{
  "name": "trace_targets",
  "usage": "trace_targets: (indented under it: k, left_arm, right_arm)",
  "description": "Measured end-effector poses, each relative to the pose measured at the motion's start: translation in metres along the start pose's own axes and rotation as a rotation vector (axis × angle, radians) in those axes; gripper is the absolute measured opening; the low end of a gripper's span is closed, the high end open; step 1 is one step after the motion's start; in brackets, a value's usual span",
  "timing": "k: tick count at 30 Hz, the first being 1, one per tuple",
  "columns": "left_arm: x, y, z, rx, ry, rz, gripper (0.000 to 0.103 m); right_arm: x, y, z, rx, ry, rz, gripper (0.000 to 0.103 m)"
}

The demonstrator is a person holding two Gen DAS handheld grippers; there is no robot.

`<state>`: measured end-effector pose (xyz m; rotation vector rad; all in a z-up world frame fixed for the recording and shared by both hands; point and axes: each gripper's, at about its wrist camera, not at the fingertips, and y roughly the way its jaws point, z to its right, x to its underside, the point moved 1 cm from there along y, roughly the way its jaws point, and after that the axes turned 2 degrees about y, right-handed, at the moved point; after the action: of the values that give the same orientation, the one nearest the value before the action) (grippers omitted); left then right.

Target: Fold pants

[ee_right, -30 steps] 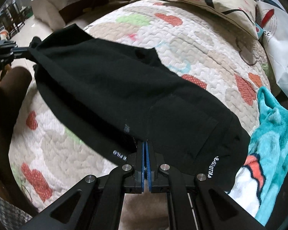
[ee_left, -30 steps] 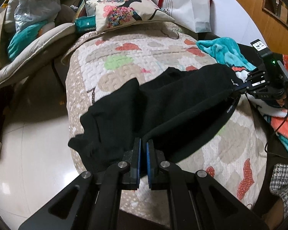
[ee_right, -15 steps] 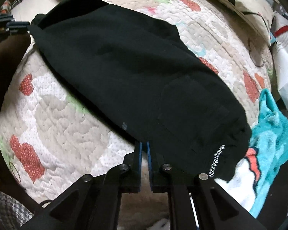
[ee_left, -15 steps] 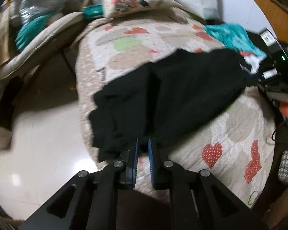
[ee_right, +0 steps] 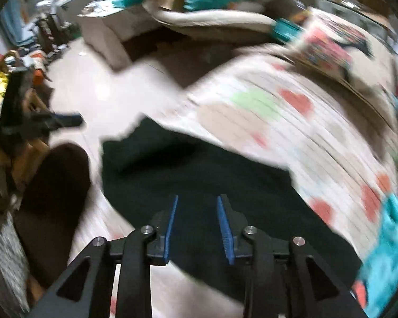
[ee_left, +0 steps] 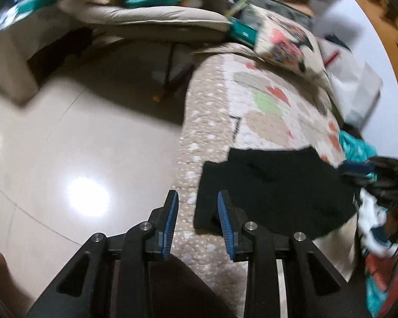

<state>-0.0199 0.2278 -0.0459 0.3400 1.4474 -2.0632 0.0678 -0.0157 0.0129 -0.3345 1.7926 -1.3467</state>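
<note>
Left wrist view: left gripper [ee_left: 196, 206] jaws, just opening, stood spread and empty; black pants [ee_left: 276, 188] lay at two o'clock. Right gripper [ee_right: 196, 209] likewise spread above pants [ee_right: 199, 175].

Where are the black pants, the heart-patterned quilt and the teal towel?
Black pants [ee_right: 199, 169]: right wrist view, middle of the cloth.
Heart-patterned quilt [ee_right: 318, 132]: right wrist view, bare top beyond the pants.
Teal towel [ee_right: 390, 238]: right wrist view, its fold at the right edge.

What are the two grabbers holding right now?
Nothing. The left gripper and right gripper have just been opening, with no cloth between their pads; the black pants lie loose on the quilt.
</note>
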Motion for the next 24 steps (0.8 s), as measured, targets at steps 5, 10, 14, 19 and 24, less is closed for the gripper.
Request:
trace_targets:
  k: [5,10,14,19,24]
  left_arm:
    - [-0.003,-0.016,-0.036,0.023,-0.108,0.065,0.031]
    - [-0.003,-0.027,-0.058,0.033,-0.153,0.116,0.033]
    - [-0.001,-0.033,-0.072,0.059,-0.186,0.152,0.033]
    - [0.000,-0.034,-0.076,0.076,-0.203,0.177,0.033]
    - [-0.002,-0.039,-0.078,0.076,-0.212,0.187,0.033]
  right_arm:
    - [-0.047,0.068,-0.061,-0.072,-0.022,-0.030,0.032]
    - [-0.057,0.147,-0.086,0.103,0.040,-0.161,0.036]
    - [-0.057,0.155,-0.094,0.122,0.069,-0.131,0.005]
    - [-0.067,0.143,-0.112,0.036,0.065,-0.076,0.005]
    - [-0.080,0.153,-0.137,-0.145,0.117,-0.077,0.001]
